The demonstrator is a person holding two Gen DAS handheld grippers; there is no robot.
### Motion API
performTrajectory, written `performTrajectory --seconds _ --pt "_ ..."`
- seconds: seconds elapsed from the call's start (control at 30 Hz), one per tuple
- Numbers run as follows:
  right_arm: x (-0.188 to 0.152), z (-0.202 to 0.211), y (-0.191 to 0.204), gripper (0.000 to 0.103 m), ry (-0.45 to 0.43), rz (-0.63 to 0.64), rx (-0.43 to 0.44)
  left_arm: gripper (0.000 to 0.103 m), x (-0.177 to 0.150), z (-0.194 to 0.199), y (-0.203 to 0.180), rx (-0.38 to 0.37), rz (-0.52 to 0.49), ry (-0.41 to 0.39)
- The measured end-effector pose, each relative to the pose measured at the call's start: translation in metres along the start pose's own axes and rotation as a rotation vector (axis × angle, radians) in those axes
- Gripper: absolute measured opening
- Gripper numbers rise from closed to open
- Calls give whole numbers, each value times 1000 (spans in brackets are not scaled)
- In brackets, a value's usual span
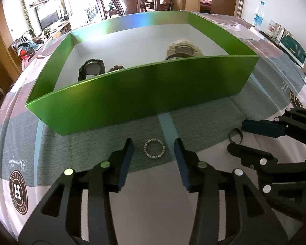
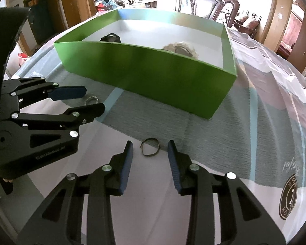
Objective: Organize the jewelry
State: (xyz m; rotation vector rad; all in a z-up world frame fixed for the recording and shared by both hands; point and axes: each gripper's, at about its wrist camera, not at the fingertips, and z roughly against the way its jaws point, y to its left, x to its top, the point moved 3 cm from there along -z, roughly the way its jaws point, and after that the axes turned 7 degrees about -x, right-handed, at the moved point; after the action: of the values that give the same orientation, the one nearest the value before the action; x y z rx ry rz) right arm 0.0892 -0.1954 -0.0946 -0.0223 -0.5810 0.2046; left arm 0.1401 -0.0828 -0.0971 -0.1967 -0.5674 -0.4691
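Here, bracelets [image 1: 154, 148] between parted tongs [image 1: 154, 146].

Dark watch [image 1: 91, 68] (strap end) behind green box [image 1: 144, 94] wall

A worktop under a patterned cloth [image 1: 214, 110] carries a green box [image 1: 144, 94]. Just before the box lie a studded ring [image 1: 154, 148] and, right of it, what looks like a thin dark band [image 2: 150, 147].

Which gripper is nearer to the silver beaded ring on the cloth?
Left. The left gripper has the silver beaded ring between its open fingers, untouched. The right gripper is off to the side, around a thin dark ring.
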Motion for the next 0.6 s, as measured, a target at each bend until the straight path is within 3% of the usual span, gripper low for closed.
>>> performTrajectory --seconds 0.1,0.6 --pt "1 0 0 35 0 -6 1 33 -1 1 0 -16 1 -1" --pt "1 1 3 34 -3 -35 -24 35 1 0 1 -8 4 -4"
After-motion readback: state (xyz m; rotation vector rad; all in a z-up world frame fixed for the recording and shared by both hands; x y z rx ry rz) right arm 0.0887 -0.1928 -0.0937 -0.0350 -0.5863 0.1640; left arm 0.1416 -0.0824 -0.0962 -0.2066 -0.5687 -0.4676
